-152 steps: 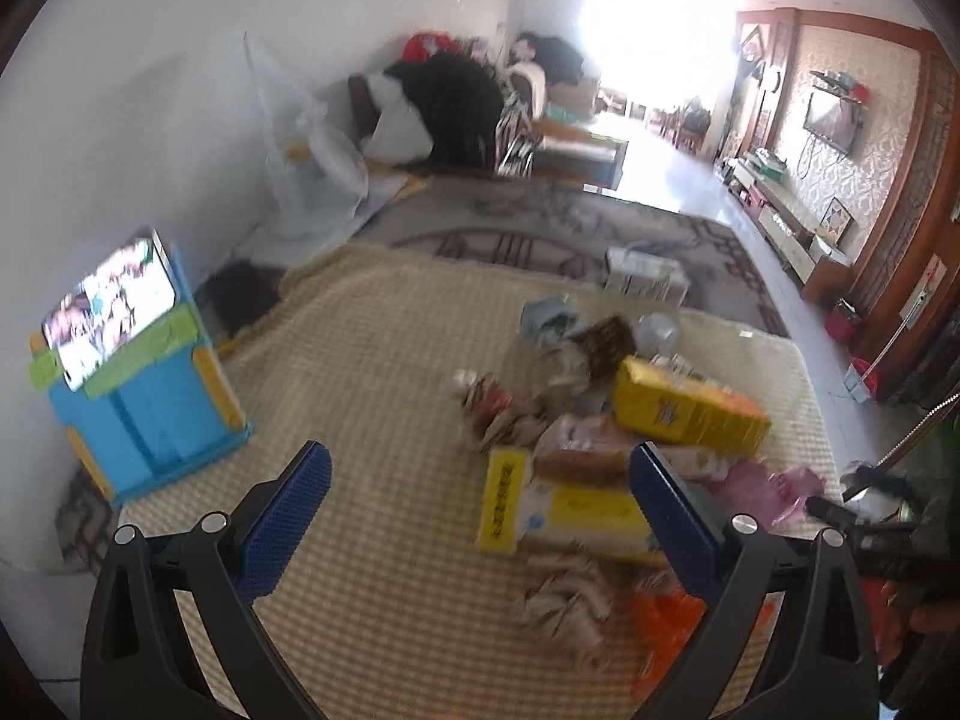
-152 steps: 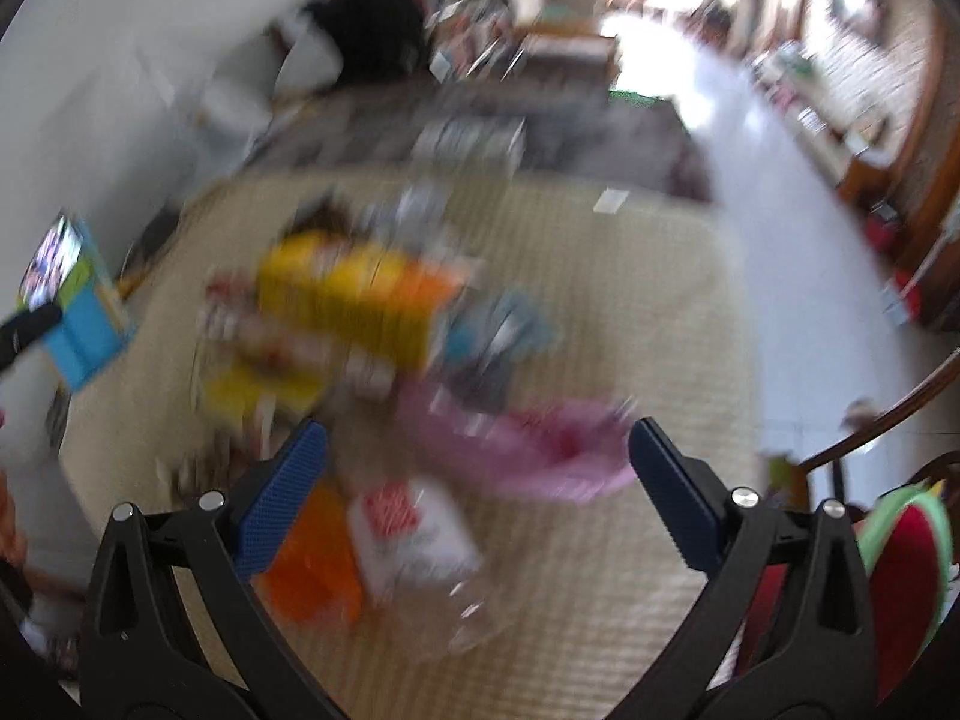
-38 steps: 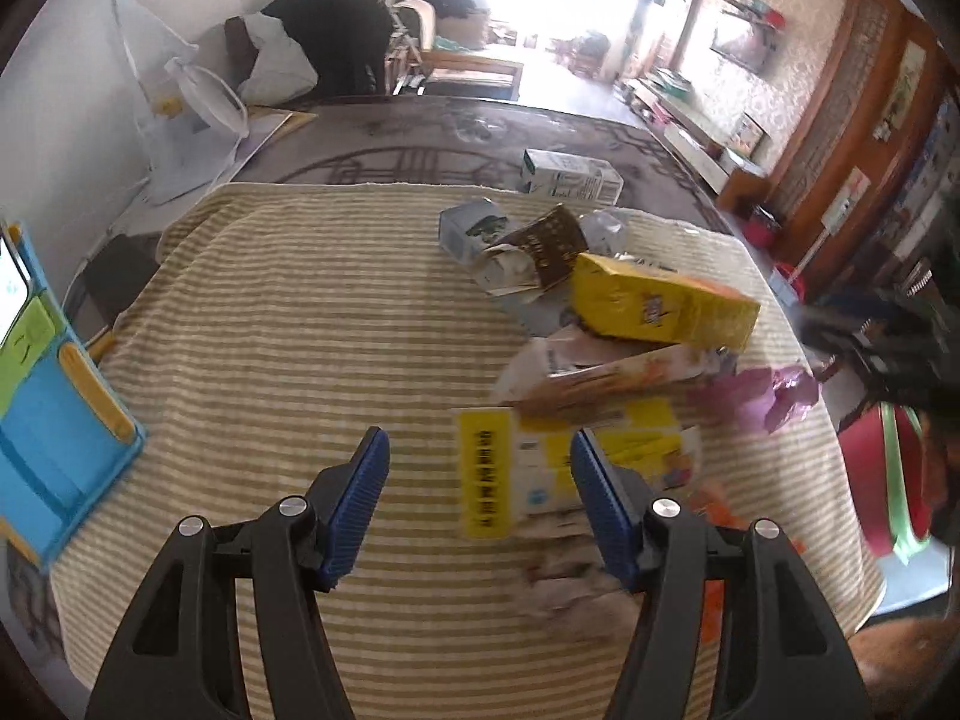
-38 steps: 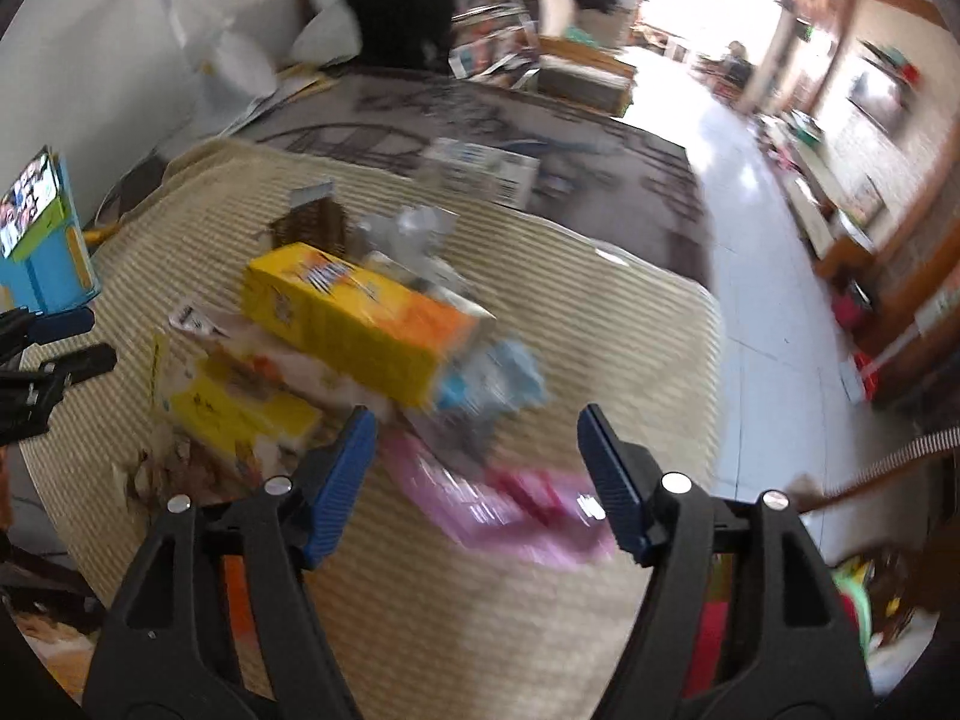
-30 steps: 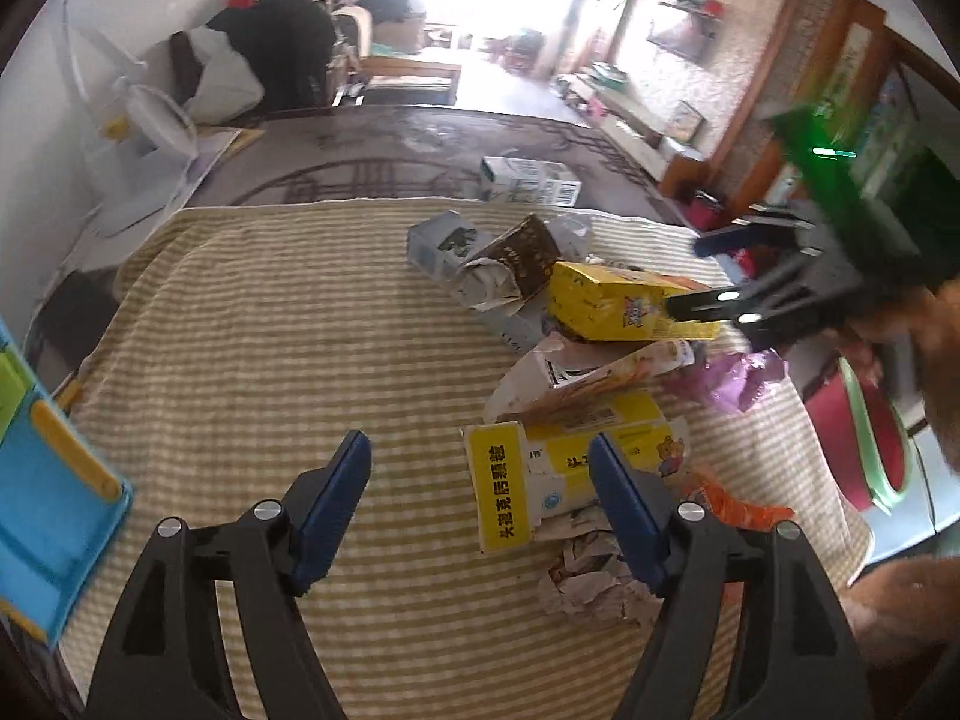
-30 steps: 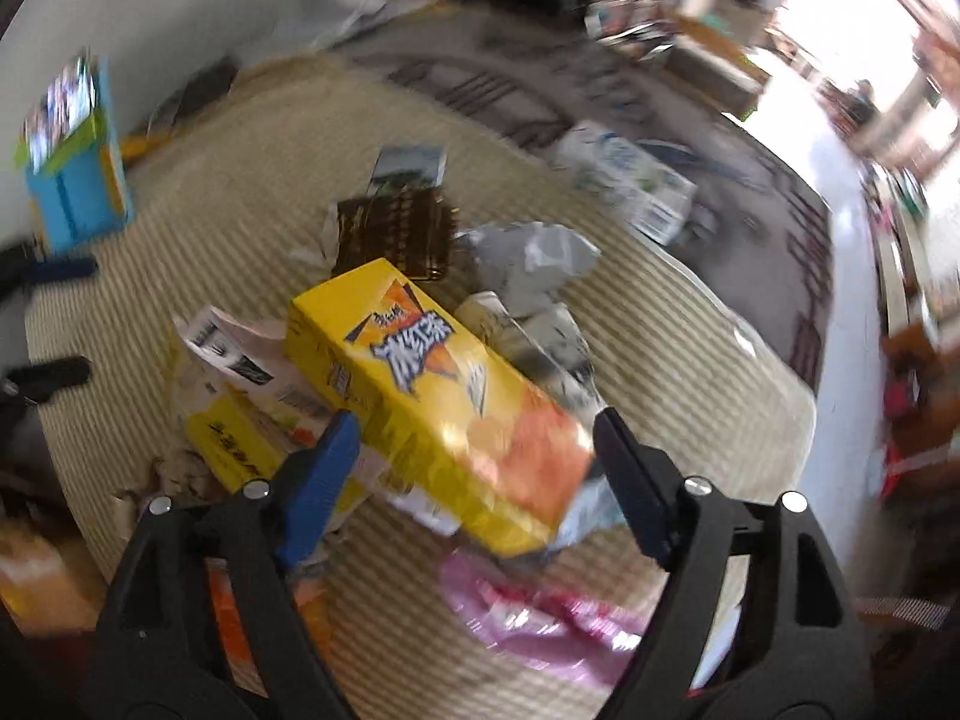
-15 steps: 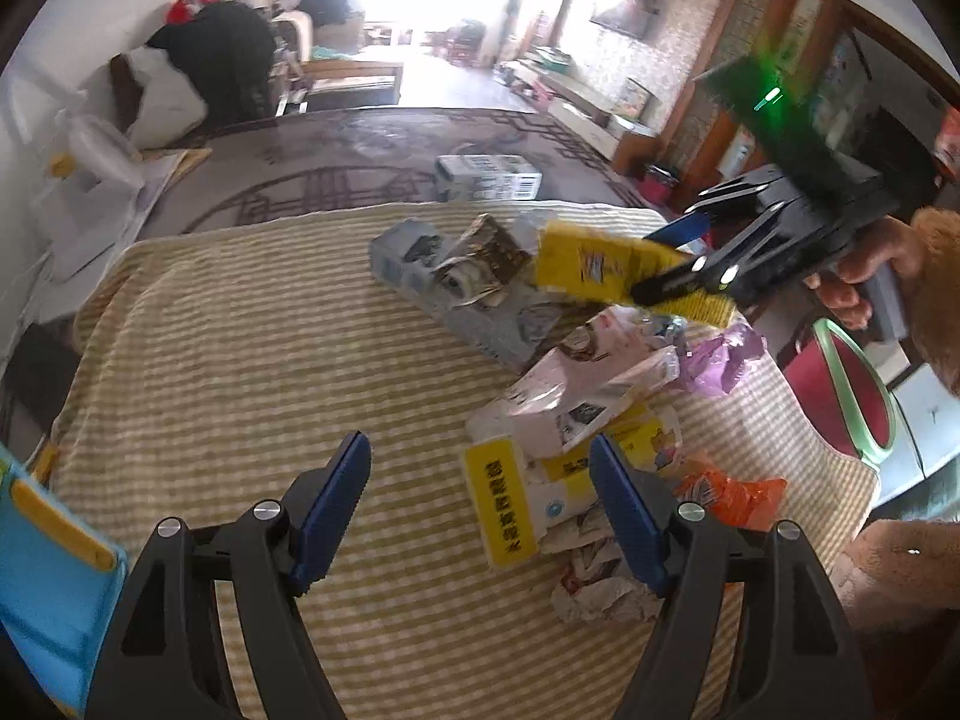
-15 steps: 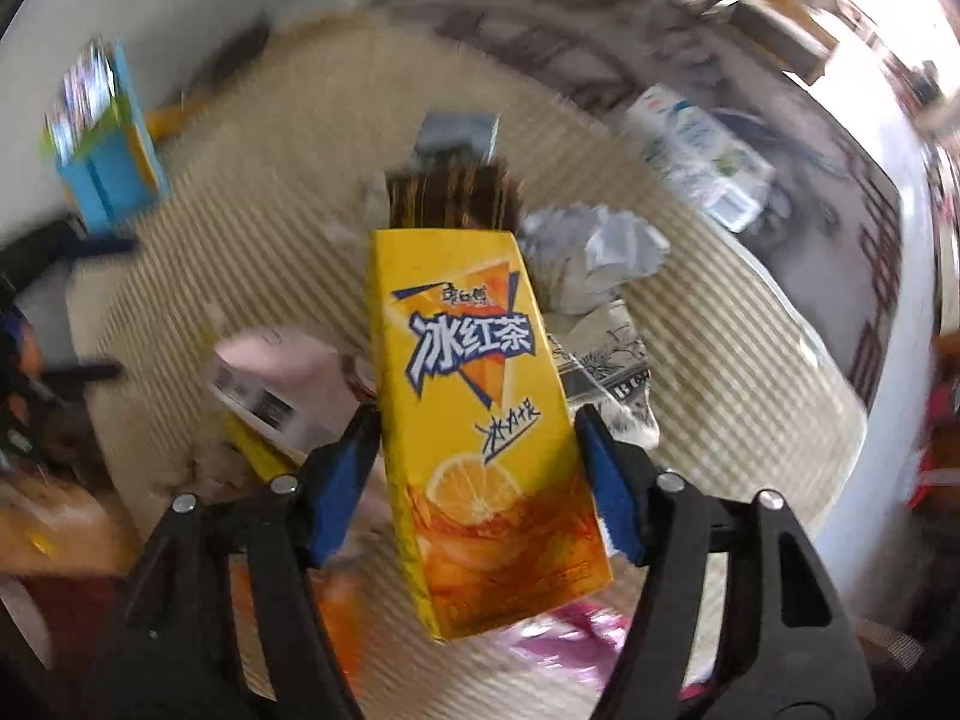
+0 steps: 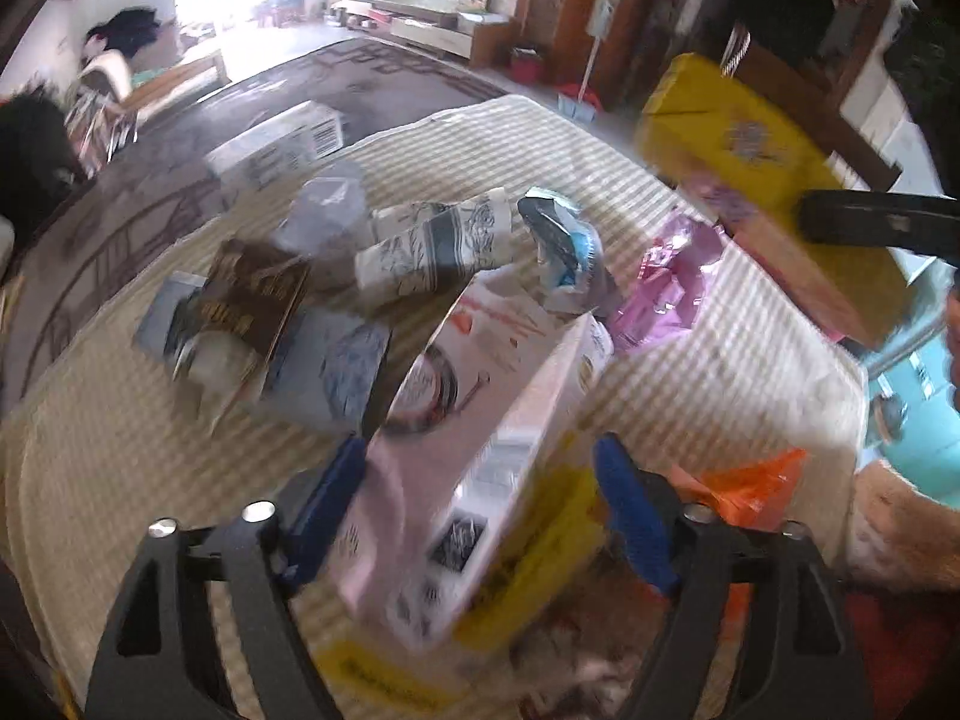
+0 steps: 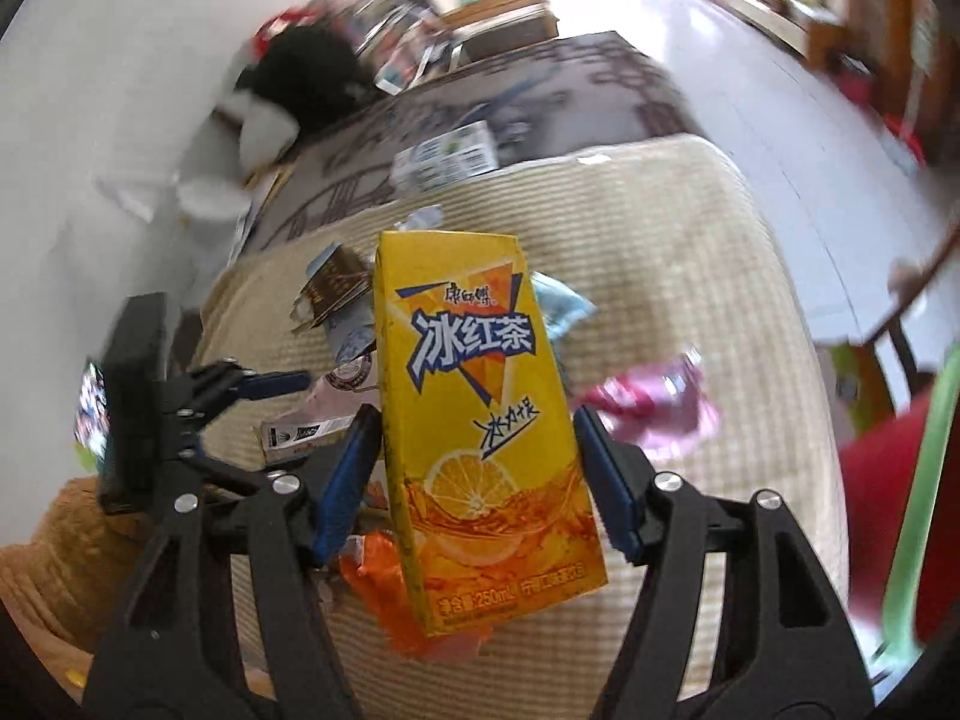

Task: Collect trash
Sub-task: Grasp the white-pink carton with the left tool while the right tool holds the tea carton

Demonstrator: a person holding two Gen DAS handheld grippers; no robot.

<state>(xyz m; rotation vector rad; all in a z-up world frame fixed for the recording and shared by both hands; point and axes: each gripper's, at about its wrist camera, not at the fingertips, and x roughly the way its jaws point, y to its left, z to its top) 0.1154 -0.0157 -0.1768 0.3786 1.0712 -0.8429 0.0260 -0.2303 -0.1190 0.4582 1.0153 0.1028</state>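
My right gripper [image 10: 477, 468] is shut on a yellow iced-tea carton [image 10: 480, 420] and holds it upright above the table; the carton also shows at the right of the left wrist view [image 9: 744, 144]. My left gripper [image 9: 480, 504] stands around a pale pink-and-white flattened box [image 9: 474, 450], its blue pads either side; contact is not clear. A trash pile lies on the striped tablecloth [image 9: 708, 348]: a brown packet [image 9: 252, 294], a patterned carton [image 9: 432, 246], a pink wrapper [image 9: 672, 282], an orange wrapper [image 9: 744, 492] and a yellow box [image 9: 540, 552].
A white carton [image 9: 276, 144] lies on the dark rug beyond the table. A red and green bin [image 10: 888, 504] stands at the table's right edge. The left gripper [image 10: 240, 420] shows in the right wrist view. Furniture lines the far walls.
My right gripper has lifted the yellow carton off the pile and carried it right. My left gripper has moved forward to the pink-and-white box, which now sits between its pads.
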